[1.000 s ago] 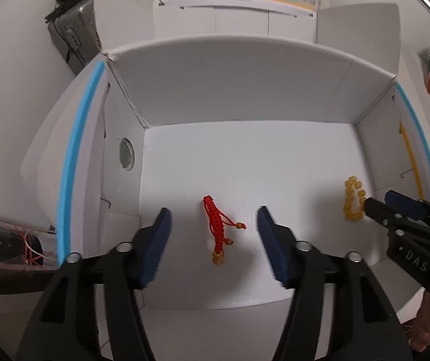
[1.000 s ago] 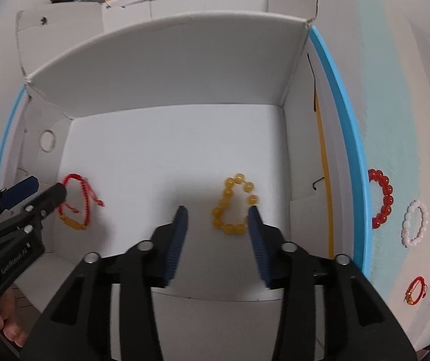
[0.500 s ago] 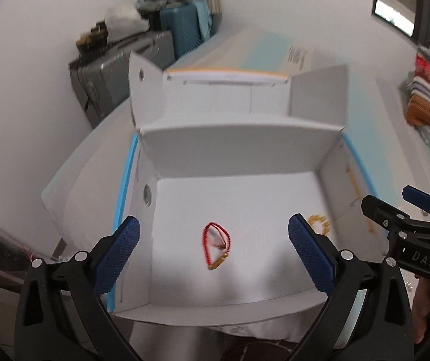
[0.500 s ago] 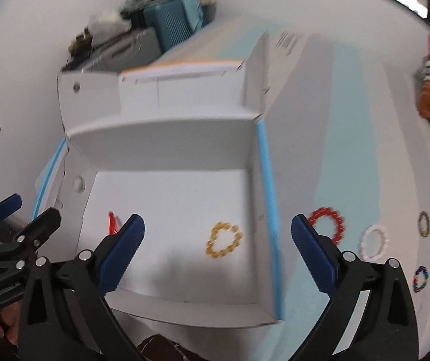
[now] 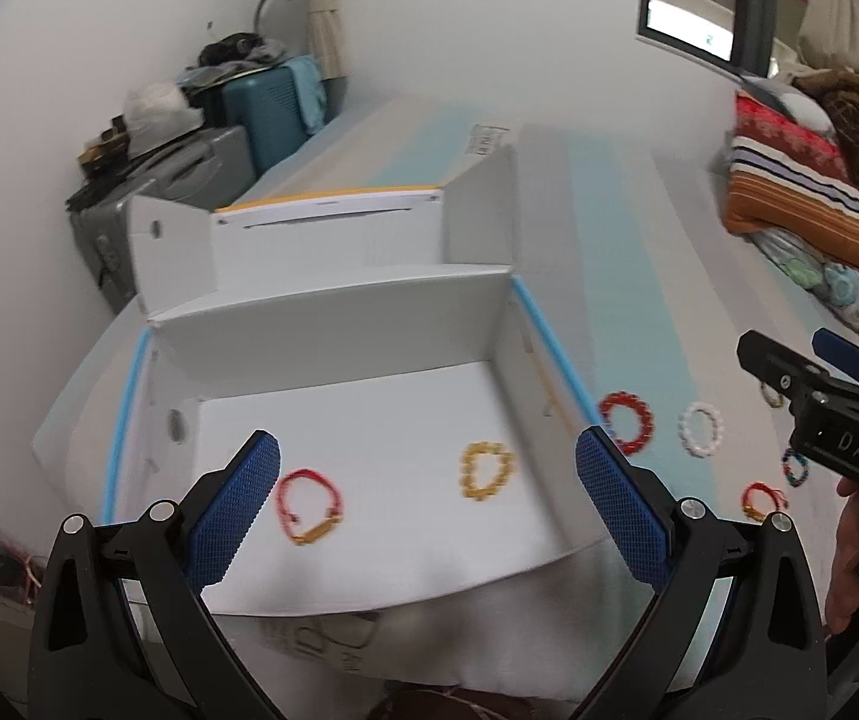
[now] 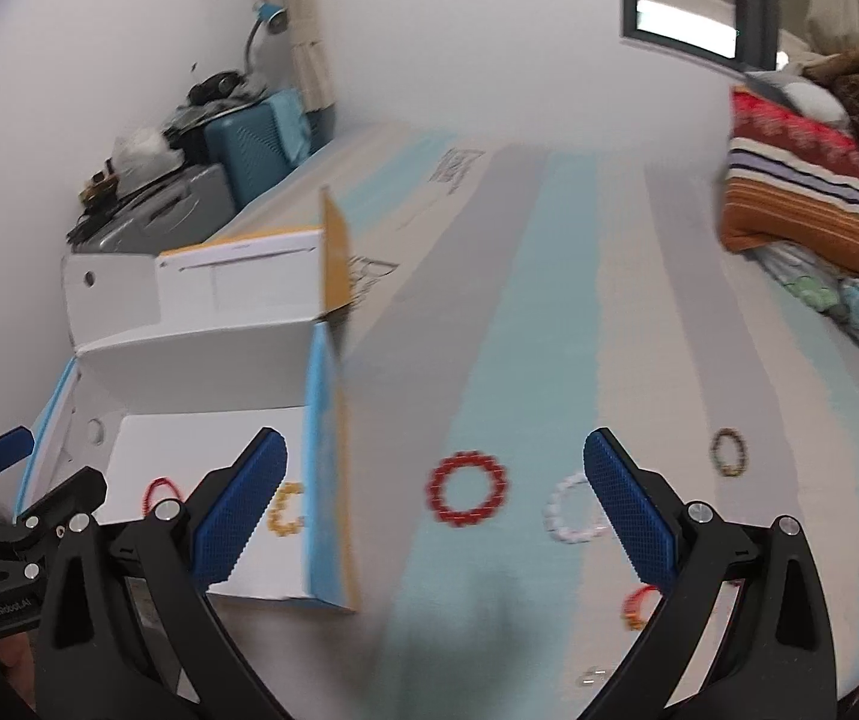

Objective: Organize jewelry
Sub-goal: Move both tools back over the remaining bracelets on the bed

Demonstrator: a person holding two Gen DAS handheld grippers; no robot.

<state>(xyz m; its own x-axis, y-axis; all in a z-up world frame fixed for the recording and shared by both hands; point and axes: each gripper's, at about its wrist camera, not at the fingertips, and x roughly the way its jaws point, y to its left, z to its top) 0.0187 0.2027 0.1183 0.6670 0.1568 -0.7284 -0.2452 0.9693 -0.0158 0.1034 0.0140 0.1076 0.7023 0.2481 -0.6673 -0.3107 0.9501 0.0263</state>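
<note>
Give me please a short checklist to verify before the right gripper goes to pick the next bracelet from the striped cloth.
1. Right gripper open and empty: ok, jaws stand wide apart.
2. Left gripper open and empty: ok.
3. Target in view: ok, the red bead bracelet lies flat on the striped cloth, framed between the right gripper's fingers.
4. Target free of neighbours: ok, the white bead bracelet lies apart from it.
5. Room left in the white box: ok, only the red cord bracelet and the yellow bead bracelet are inside.
6. Exact height above the cloth: cannot tell, the view is blurred.
</note>
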